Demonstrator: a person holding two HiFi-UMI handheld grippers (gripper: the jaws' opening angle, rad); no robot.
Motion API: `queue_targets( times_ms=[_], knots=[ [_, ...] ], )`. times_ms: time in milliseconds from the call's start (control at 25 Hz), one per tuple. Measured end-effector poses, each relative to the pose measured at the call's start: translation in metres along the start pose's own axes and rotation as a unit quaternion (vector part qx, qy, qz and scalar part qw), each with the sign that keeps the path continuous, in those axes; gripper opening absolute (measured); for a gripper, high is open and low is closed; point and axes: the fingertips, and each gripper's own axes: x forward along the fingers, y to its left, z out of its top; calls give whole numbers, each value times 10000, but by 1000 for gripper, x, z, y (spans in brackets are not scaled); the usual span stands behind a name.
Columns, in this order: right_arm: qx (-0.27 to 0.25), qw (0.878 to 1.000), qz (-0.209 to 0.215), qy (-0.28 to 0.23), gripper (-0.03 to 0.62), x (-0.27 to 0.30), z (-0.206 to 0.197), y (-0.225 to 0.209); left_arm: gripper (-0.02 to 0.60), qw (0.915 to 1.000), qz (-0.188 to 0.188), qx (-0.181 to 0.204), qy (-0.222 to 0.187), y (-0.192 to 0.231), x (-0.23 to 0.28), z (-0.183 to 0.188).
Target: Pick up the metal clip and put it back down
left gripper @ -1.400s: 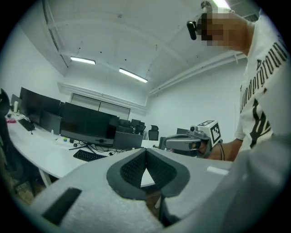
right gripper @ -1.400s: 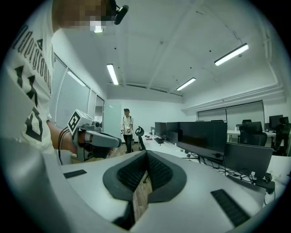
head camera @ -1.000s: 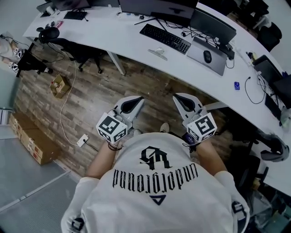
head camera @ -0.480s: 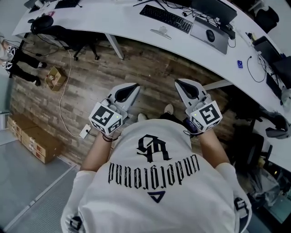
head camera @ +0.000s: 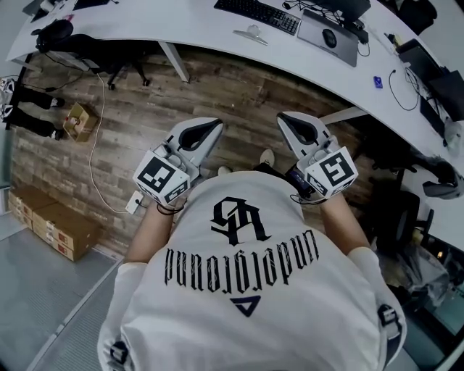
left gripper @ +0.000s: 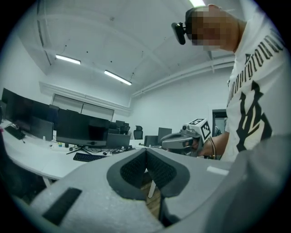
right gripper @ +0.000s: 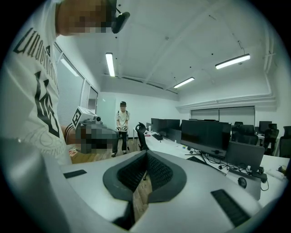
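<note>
I see no metal clip that I can tell for sure; a small pale object lies on the white desk in front of the keyboard, too small to make out. Both grippers are held at chest height over the wooden floor, well short of the desk. My left gripper points toward the desk with its jaws together and nothing between them. My right gripper is likewise shut and empty. Each gripper shows beside the other in the gripper views.
The curved desk carries monitors, a mouse and cables. Cardboard boxes sit on the floor at left, a dark chair at right. Another person stands far off down the room.
The desk has slid toward the top of the head view as the person and both grippers drew back from it. Both grippers stayed shut and empty.
</note>
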Motion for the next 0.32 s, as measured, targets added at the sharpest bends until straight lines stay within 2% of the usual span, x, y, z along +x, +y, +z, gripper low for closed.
queue_targets(
  times_ms=[320],
  knots=[
    [-91,9999,-129,-11,15,1,-1,-15,11,9998,-3,124,138,4,9,-3]
  ],
)
